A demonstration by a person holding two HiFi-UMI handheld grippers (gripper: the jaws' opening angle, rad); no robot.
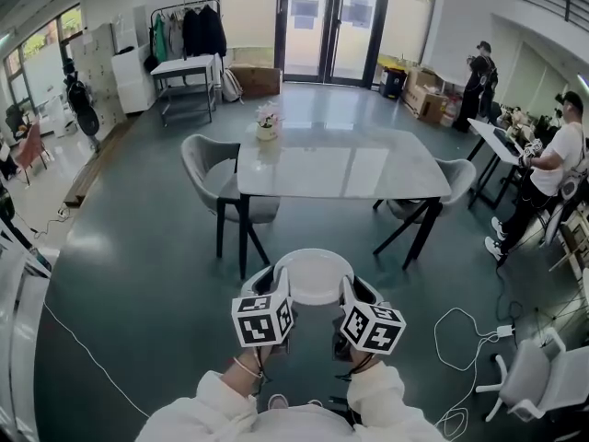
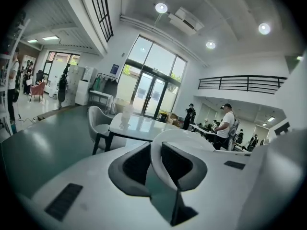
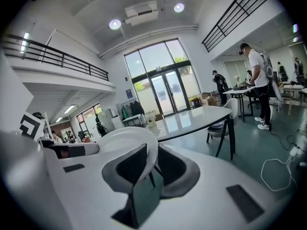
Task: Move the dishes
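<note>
— White, is it, the thing you carry?

— White, yes. My left gripper [image 2: 156, 166] is clenched on a plate [image 1: 313, 274], with the plate's left rim pinched between the dark pads. My right gripper [image 3: 152, 163] grips the opposite rim the same way. The plate hangs between the two, just in front of my chest, in the air above the floor [image 1: 138, 293].

— What does it look like?

— Round, plain, glossy and shallow, with a raised rim. It sits about level. The rim runs well into each jaw, and the rest of the plate spans the gap between my two marker cubes.

— And further out?

— Straight ahead, well apart from the plate, stands a table [image 1: 340, 168] with a pale, shiny top and dark legs. A small pot [image 1: 267, 122] of flowers sits near its far left corner. A grey chair [image 1: 204, 168] stands at its left side and a second chair [image 1: 456, 178] at its right. To my right, a white cable [image 1: 460, 325] loops on the floor. Beyond it, a person [image 1: 552, 168] in a white shirt stands at a desk [image 1: 497, 141]. At the far end are glass doors [image 1: 322, 21], with a rack [image 1: 189, 30] of coats to their left.
</note>
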